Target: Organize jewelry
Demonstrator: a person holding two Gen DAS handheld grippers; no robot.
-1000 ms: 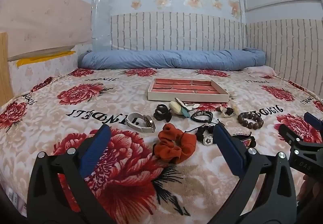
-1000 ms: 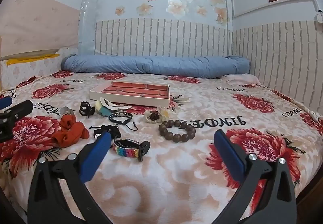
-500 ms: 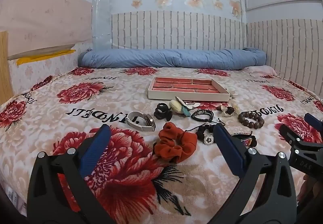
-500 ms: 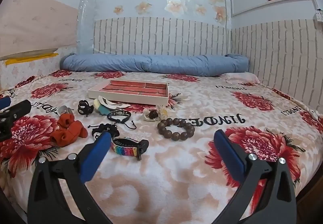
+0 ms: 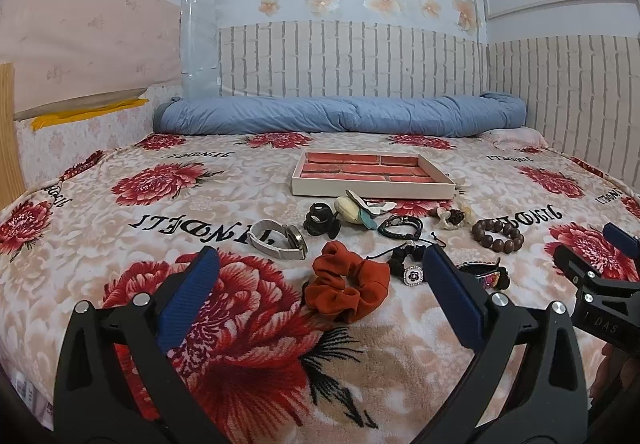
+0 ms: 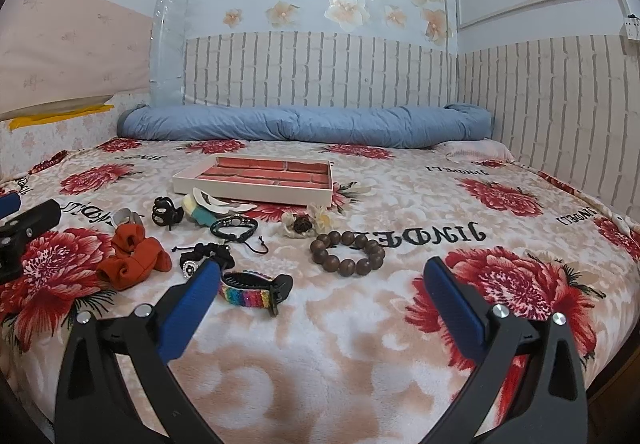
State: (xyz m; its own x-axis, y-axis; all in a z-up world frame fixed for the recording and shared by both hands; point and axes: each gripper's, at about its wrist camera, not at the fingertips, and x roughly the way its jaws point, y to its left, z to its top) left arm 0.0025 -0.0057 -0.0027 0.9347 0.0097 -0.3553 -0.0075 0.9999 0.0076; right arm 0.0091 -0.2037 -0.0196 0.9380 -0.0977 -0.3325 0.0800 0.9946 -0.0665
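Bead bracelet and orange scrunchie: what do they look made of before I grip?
Bead bracelet: likely wood, with round, dark brown beads and a dull satin sheen; stone can't be ruled out. Orange scrunchie: soft matte fabric, gathered into deep folds, no shine. It should squash under the pads.

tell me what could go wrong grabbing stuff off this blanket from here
The black beaded bracelet with a silver flower charm lies by the rainbow woven strap, with loose cords trailing, so the open right tongs might snag two pieces together. The orange fabric scrunchie sits on soft plush bedding, so the open left tongs could pinch blanket too.
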